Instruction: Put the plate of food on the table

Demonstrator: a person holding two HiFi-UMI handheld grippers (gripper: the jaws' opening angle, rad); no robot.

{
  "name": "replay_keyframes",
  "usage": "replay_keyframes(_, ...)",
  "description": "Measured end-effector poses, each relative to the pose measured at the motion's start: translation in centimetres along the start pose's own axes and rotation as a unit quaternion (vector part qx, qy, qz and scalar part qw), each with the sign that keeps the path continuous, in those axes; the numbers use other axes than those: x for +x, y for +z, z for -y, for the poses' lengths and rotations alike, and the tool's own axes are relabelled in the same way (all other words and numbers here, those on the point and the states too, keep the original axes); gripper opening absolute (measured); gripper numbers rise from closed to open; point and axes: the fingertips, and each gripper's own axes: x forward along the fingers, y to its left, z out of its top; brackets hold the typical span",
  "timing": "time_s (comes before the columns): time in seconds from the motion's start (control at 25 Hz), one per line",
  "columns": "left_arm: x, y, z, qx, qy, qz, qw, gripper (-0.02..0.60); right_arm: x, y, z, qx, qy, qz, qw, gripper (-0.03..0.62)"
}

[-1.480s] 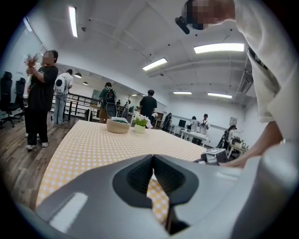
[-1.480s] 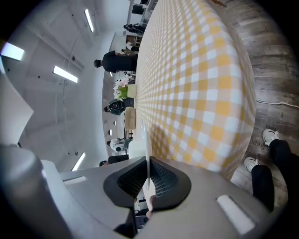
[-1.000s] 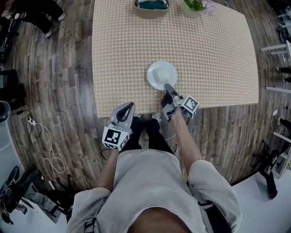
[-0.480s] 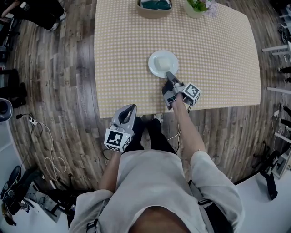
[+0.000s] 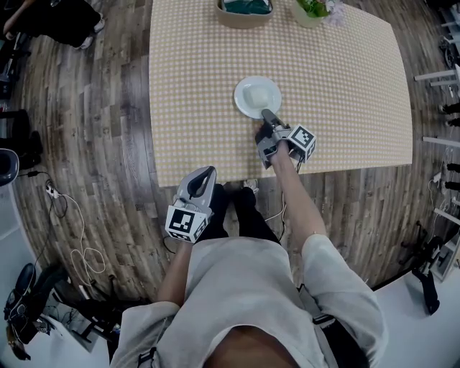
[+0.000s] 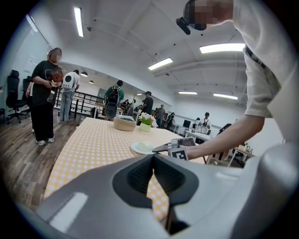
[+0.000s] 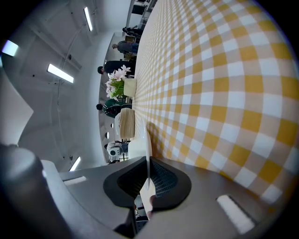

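My right tool (image 5: 267,115) is clenched on the near rim of the white plate (image 5: 257,98) — the rim runs thin between its jaws. The plate, carrying a pale lump of food (image 5: 254,93), lies just beyond the tool's tips, over the middle of the checked bench (image 5: 338,79); whether it rests there I cannot tell. My left tool (image 5: 205,174) hangs off the bench's near edge — jaws together, empty.

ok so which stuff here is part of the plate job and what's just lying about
In the job:
round white plate of pale food
right gripper, shut on its rim
table under yellow-and-white checked cloth

Lying about:
tan basket holding green cloth
pale pot of flowers
left gripper, shut, empty
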Motion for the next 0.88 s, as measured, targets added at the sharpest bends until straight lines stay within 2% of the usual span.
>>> replay_keyframes(0.24,-0.1,-0.1,0.1,0.0,-0.002,0.0,1.0,0.011,0.0,0.1,0.0,-0.001,-0.004,0.005,1.0,0.014)
replay_keyframes(0.4,-0.1,-0.3,0.1,-0.002,-0.003,0.0,1.0,0.01,-0.1,0.1,-0.1,0.017,0.019,0.009,1.0,0.026)
replay_keyframes(0.52,0.0,-0.3,0.0,-0.003,-0.004,0.0,1.0,0.011,-0.1,0.3,-0.4,0.023,0.042,0.008,0.999,0.064)
replay_keyframes(0.72,0.0,-0.5,0.2,-0.003,-0.007,-0.003,1.0,0.009,-0.3,0.3,-0.7,0.018,0.043,0.005,0.999,0.123)
replay_keyframes(0.88,-0.1,-0.6,0.2,-0.003,-0.01,-0.004,0.9999,0.009,-0.3,-0.5,-1.2,-0.021,0.047,-0.026,0.998,0.153)
